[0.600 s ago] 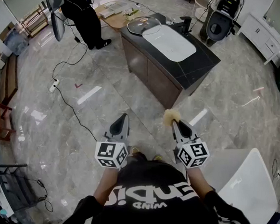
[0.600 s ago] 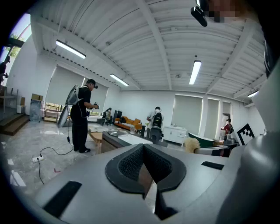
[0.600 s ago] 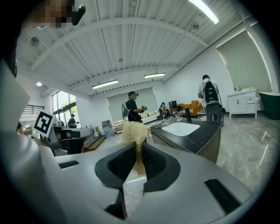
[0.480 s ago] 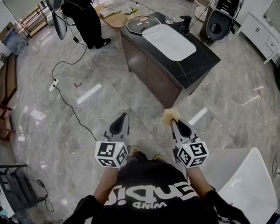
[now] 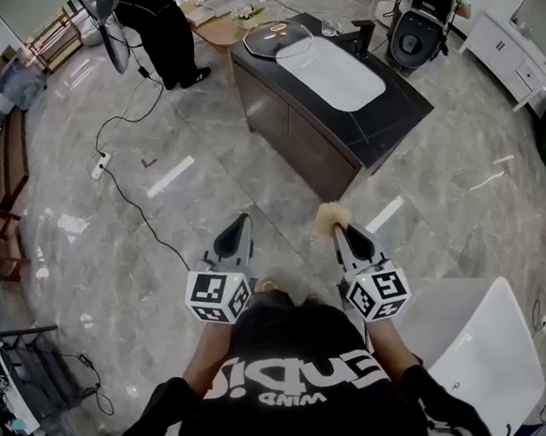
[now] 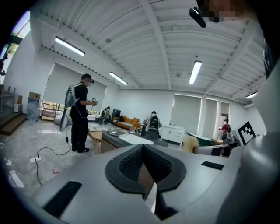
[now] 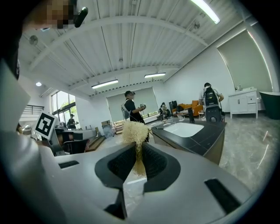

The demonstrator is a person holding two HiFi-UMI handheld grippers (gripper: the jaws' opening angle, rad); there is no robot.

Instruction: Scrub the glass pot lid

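The fingers of your left gripper (image 5: pixel 239 227) were clenched together; those of your right gripper (image 5: pixel 341 233) grasped a straw-coloured scrubber (image 5: pixel 331 217). The glass pot lid (image 5: pixel 279 40) lay on the counter (image 5: pixel 386 118) beside the sink (image 5: pixel 331 74).

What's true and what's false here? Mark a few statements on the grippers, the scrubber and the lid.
1. The right gripper is shut on a straw-coloured scrubber. True.
2. The glass pot lid lies on the dark counter beside the white sink. True.
3. The left gripper holds the lid. False: its jaws are shut with nothing between them.
4. The scrubber is touching the lid. False: it is held well short of the counter, apart from the lid.
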